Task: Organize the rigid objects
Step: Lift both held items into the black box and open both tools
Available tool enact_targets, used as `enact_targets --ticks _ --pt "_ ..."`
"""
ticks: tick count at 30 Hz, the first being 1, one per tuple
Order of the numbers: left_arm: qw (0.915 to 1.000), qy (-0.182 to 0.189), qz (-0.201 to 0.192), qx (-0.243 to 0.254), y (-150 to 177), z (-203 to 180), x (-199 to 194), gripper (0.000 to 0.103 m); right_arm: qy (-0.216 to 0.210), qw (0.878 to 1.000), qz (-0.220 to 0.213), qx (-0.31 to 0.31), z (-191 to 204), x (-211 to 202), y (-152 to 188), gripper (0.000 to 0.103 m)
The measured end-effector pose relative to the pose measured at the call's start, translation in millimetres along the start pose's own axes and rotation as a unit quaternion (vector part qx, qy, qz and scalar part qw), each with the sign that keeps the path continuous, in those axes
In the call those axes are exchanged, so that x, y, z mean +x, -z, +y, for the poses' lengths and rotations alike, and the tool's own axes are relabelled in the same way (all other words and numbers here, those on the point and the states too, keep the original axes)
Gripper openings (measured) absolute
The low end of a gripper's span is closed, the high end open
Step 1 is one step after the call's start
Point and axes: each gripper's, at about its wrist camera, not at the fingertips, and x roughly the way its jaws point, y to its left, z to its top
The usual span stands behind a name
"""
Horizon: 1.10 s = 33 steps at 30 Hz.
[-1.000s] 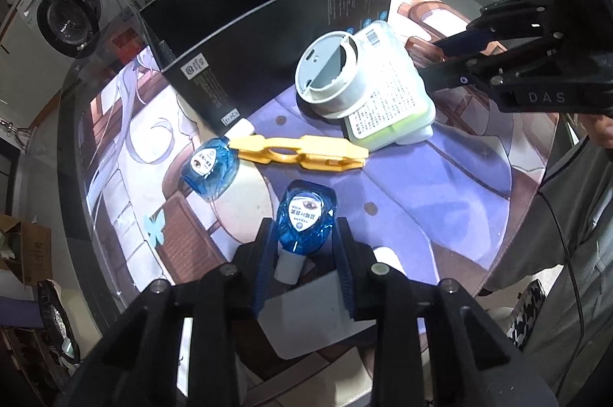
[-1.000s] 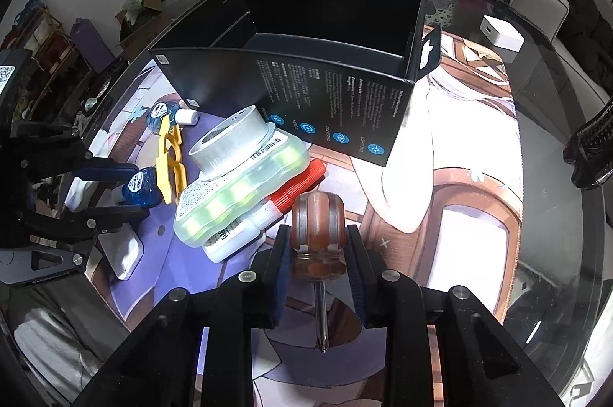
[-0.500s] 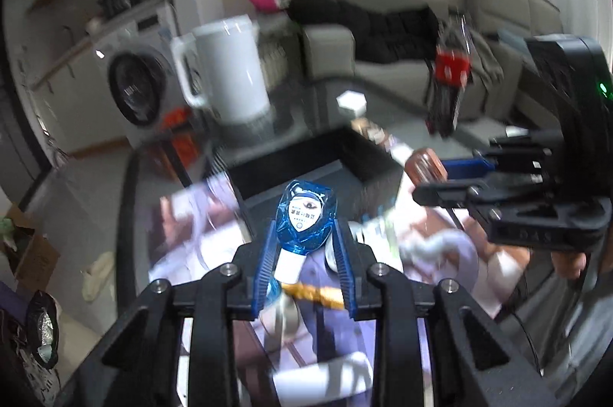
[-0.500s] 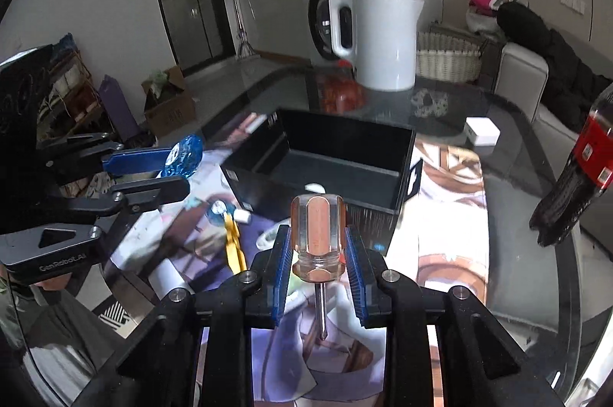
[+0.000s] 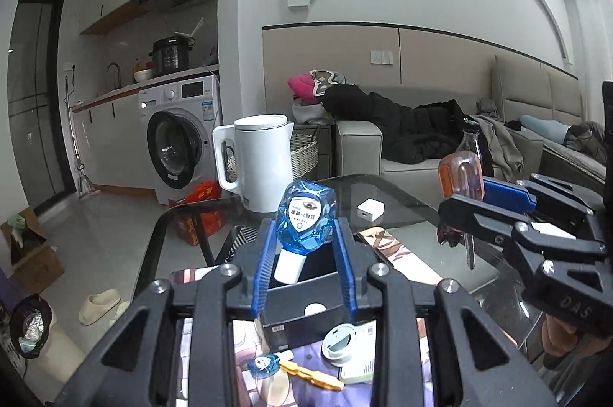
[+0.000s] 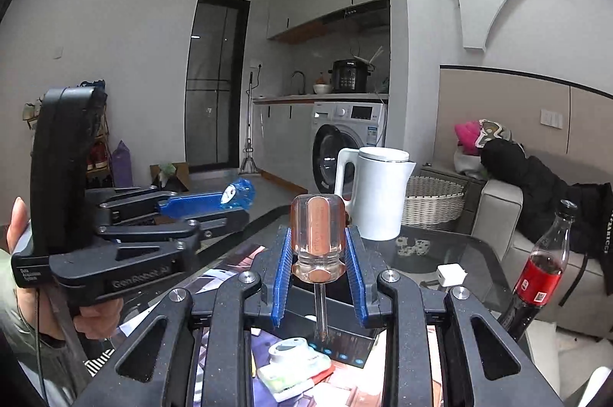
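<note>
Both grippers are up off the table with something clamped in each. My left gripper (image 5: 304, 240) is closed on a blue eye-drop bottle (image 5: 306, 221), its faceted body between the blue pads (image 5: 263, 265) and its white cap pointing back toward the camera. My right gripper (image 6: 320, 263) grips a screwdriver (image 6: 317, 240) by its clear amber handle, handle up, the metal shaft hanging down between the fingers. From the left view I can see that same screwdriver off to the right, held level with the bottle.

Below the left gripper sits the open black box (image 5: 306, 299), and nearer me on the printed mat lie a second blue eye-drop bottle (image 5: 264, 365), a yellow plastic piece (image 5: 312, 374) just beside it, and a white round-topped device (image 5: 341, 343) resting on a pale green pack (image 5: 358, 368). In the right view the box's printed side (image 6: 345, 343) shows under the screwdriver tip, with the white device on the green pack in front of it.

Farther back on the glass table (image 6: 471, 253) stand a white electric kettle (image 6: 377, 192), a small white charger block (image 6: 451, 274) and a cola bottle (image 6: 544, 269).
</note>
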Motion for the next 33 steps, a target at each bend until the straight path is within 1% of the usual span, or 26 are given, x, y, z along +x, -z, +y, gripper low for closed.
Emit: enact_targets --ticks 4,8,11,15,19,21,26,28,30,33 --pt "0.9998 -0.001 0.0 -0.019 -7 4 12 0.029 0.002 1.0 0.0 0.013 -4 11 -9 0.027" --pt "0.9994 -0.006 0.009 -0.033 -12 9 35 0.029 0.009 0.999 0.02 0.044 -16 37 -19 0.027" --pt "0.9983 -0.004 0.035 -0.048 -12 14 61 0.029 0.013 0.997 0.036 0.07 -26 59 -25 0.027" --pt "0.9944 -0.005 0.083 -0.066 -4 19 97 0.029 0.012 0.992 0.078 0.102 -43 104 -24 0.027" --pt "0.9881 0.001 0.138 -0.068 9 17 128 0.029 0.003 0.981 0.139 0.138 -61 148 -10 0.027" --pt "0.9861 -0.003 0.155 -0.06 15 14 137 0.029 0.004 0.975 0.161 0.155 -68 162 1 0.027" --pt "0.9768 -0.002 0.204 -0.067 29 9 156 0.029 0.011 0.963 0.209 0.17 -76 183 17 0.027" --pt "0.9711 -0.002 0.231 -0.058 34 4 162 0.029 0.011 0.957 0.225 0.183 -80 191 25 0.027" --pt "0.9669 0.0 0.25 -0.05 39 0 166 0.029 0.005 0.949 0.25 0.193 -79 198 34 0.027" --pt "0.9594 0.001 0.279 -0.038 46 -6 173 0.029 0.005 0.939 0.285 0.192 -75 201 51 0.027"
